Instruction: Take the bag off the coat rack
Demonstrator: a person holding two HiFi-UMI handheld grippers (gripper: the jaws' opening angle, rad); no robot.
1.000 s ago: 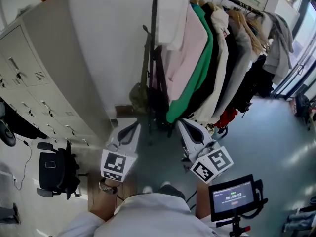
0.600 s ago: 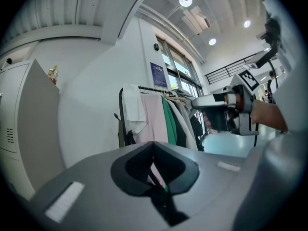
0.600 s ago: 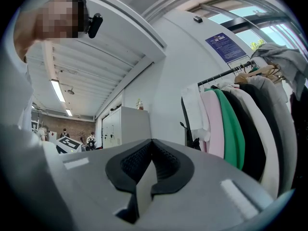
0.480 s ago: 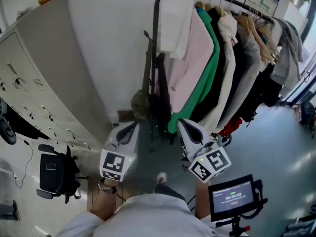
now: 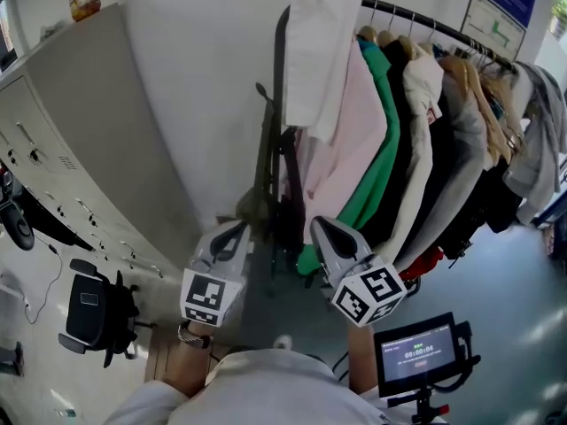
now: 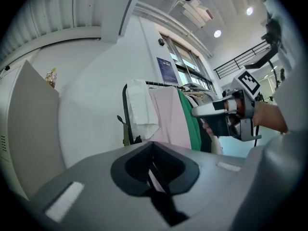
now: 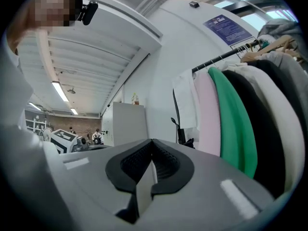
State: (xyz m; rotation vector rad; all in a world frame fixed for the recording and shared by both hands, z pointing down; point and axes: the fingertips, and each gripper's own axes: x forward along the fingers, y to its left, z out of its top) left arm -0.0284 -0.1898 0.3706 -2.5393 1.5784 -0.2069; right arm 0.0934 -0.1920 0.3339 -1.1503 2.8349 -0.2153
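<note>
Jaws are staying pressed together and empty on the left gripper (image 5: 236, 235) and right gripper (image 5: 321, 229) as both are nearing the coat rack (image 5: 281, 78). The olive bag (image 5: 254, 207) is hanging at the rack's left end, now just beyond the left gripper and ungrasped.

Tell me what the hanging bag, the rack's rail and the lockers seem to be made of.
Bag: olive woven fabric, probably canvas, matte; it slumps softly where it hangs.
Rail: likely a painted metal tube; thin, black, slightly glossy.
Lockers: probably painted sheet metal; flat, pale grey, crisp-edged panels with a dull finish.
</note>
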